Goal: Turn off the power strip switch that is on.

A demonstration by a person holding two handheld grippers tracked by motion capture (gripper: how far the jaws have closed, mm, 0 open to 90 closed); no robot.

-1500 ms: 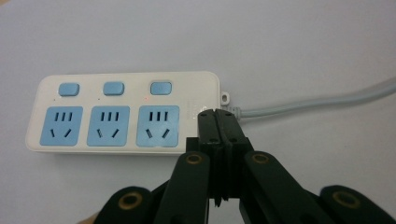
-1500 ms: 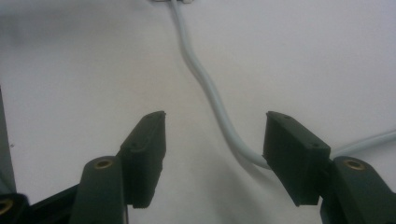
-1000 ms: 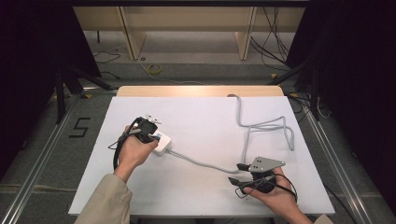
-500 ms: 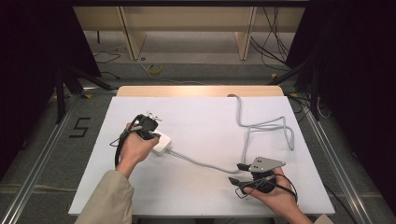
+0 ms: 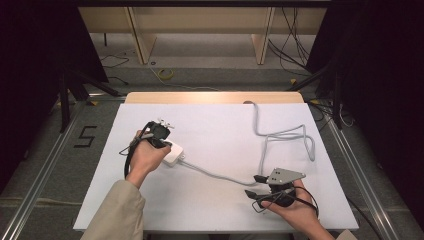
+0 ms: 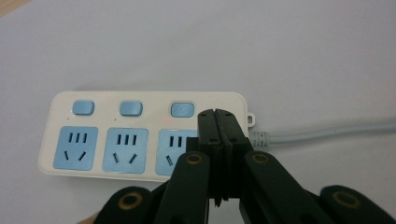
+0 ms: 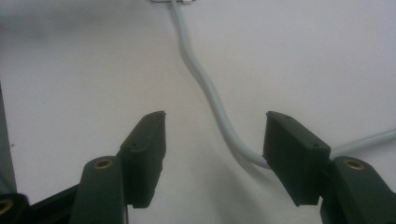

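A white power strip (image 6: 140,140) with three blue sockets and three blue switches lies on the white table (image 5: 220,130); in the high view the power strip (image 5: 173,153) sits left of centre. My left gripper (image 6: 218,114) is shut with nothing between its jaws, its tips over the strip's cable end, just right of the third switch (image 6: 182,109). In the high view the left gripper (image 5: 159,131) is held in a hand. The strip's grey cable (image 5: 215,174) runs right to my right gripper (image 5: 254,185). That right gripper (image 7: 215,116) is open, with the cable (image 7: 205,88) lying between its jaws, close to the right one.
Past the right gripper the cable loops (image 5: 287,137) toward the table's back edge (image 5: 215,97). Dark frame posts stand at both sides. A "5" mark (image 5: 86,136) is on the floor at left.
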